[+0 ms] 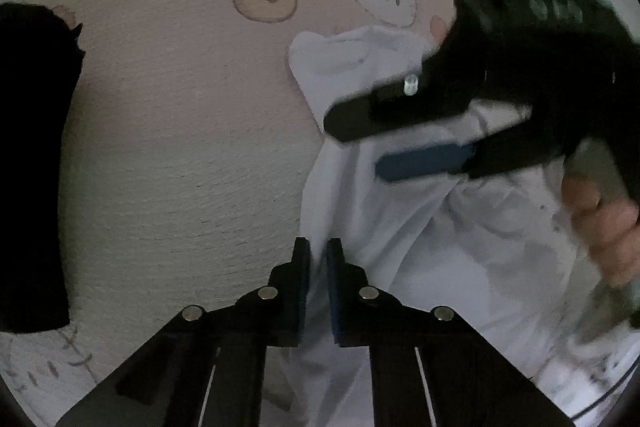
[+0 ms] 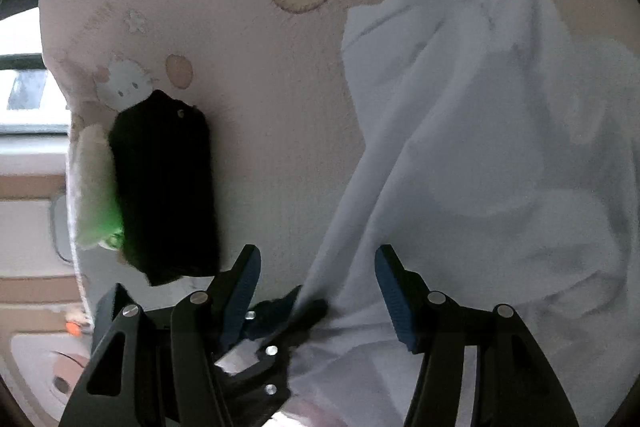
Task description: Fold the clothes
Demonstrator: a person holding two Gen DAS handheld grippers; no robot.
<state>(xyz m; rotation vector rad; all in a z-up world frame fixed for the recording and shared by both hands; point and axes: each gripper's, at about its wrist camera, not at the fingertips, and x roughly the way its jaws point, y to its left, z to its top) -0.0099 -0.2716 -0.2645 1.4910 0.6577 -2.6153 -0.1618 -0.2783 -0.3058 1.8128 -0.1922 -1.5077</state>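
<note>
The left gripper (image 1: 319, 255) has its 2 pads pinched together on an edge of the white garment (image 1: 400, 227), while the right gripper (image 2: 318, 281) hangs over the same cloth with its fingers spread wide and nothing between them. The garment lies rumpled and partly lifted on the pink printed sheet (image 1: 180, 147), so I judge this a grasp-and-spread stage, where the free gripper would need a second edge or corner to pull the cloth flat. Bare sheet lies open between the garment and the black folded garment (image 2: 164, 187) near the sheet's far edge.
</note>
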